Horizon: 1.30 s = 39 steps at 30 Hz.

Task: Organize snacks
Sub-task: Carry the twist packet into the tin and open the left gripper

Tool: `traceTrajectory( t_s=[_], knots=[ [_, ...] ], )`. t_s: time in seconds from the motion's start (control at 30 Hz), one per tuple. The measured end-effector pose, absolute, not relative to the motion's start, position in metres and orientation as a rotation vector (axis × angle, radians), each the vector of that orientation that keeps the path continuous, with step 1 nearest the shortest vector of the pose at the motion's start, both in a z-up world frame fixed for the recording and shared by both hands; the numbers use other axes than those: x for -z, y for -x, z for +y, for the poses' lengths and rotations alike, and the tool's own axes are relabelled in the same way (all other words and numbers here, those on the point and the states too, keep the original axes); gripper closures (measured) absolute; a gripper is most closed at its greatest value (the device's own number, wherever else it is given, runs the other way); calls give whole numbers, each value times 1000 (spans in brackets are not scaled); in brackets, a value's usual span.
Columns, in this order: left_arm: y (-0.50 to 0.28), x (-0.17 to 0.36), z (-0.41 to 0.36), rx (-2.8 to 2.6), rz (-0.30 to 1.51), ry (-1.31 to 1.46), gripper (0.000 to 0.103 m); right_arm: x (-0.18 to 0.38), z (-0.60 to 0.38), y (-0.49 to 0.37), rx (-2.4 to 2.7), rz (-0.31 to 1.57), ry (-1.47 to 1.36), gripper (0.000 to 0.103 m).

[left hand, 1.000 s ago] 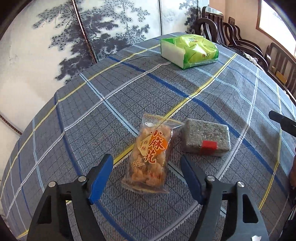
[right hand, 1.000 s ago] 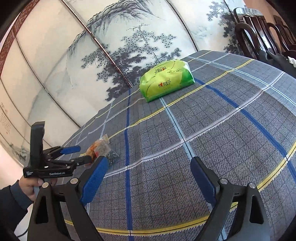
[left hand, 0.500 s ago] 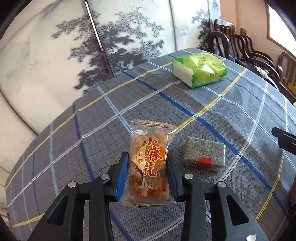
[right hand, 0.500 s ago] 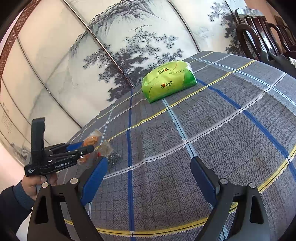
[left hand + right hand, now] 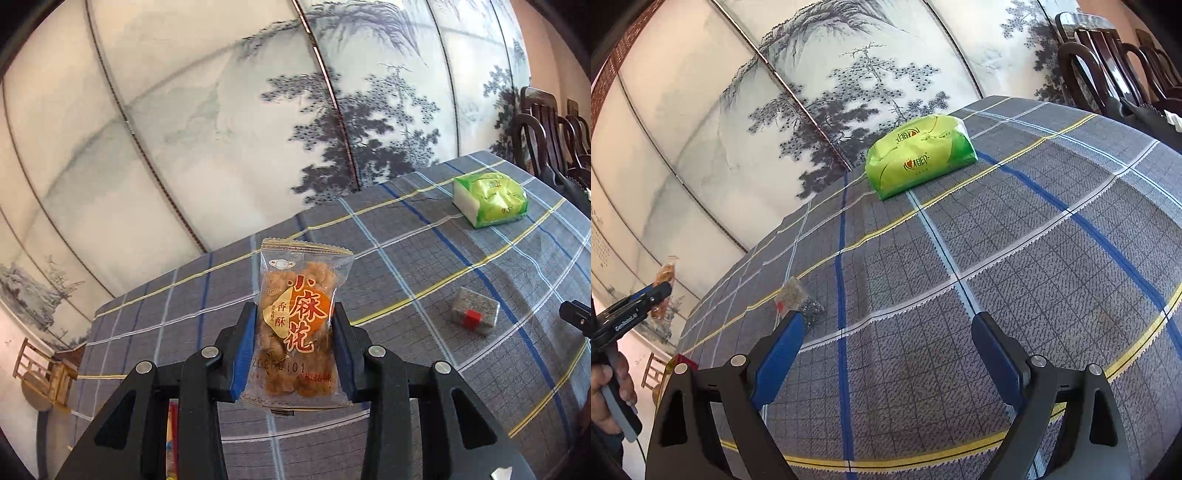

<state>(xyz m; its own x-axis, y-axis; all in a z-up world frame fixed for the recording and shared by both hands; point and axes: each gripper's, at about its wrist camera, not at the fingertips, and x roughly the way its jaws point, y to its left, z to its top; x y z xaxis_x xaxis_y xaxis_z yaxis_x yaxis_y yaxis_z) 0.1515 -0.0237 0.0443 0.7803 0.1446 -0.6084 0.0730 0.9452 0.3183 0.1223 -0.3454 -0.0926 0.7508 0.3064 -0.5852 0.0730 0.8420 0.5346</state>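
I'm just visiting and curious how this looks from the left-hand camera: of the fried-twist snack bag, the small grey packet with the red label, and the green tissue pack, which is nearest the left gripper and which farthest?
1. Fried-twist snack bag: clamped between the left gripper fingers, lifted off the table.
2. Small grey packet: on the tablecloth, off to the right.
3. Green tissue pack: far right, near the table's back edge.

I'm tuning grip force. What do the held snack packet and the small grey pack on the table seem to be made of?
The snack packet, shut in the left gripper, looks like thin glossy clear plastic film: the fried pieces show through and the top seal is crimped. The small grey pack seems clear shiny wrap over a speckled block; its contents are unclear.
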Motion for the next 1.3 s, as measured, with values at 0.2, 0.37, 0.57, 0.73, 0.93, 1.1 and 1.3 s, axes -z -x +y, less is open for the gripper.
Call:
traceTrajectory(
  t_s=[0.2, 0.37, 0.57, 0.73, 0.93, 1.1, 1.3],
  knots=[
    [-135, -53, 26, -172, 653, -362, 68, 95, -345, -124, -132, 733, -563, 12],
    [-121, -57, 67, -260, 643, -373, 68, 95, -345, -124, -131, 738, -562, 11],
    [-109, -57, 110, -329, 655, -370, 68, 97, -343, -125, -131, 752, -555, 11],
    [-100, -52, 143, -370, 677, -342, 68, 97, -343, -124, -131, 752, -554, 11],
    [-91, -43, 177, -414, 707, -323, 68, 97, -343, -124, -131, 752, -554, 10],
    [-83, -34, 205, -429, 746, -277, 68, 97, -343, -124, -131, 753, -554, 10],
    [-72, -21, 237, -433, 794, -203, 68, 96, -343, -125, -131, 753, -553, 10]
  ],
)
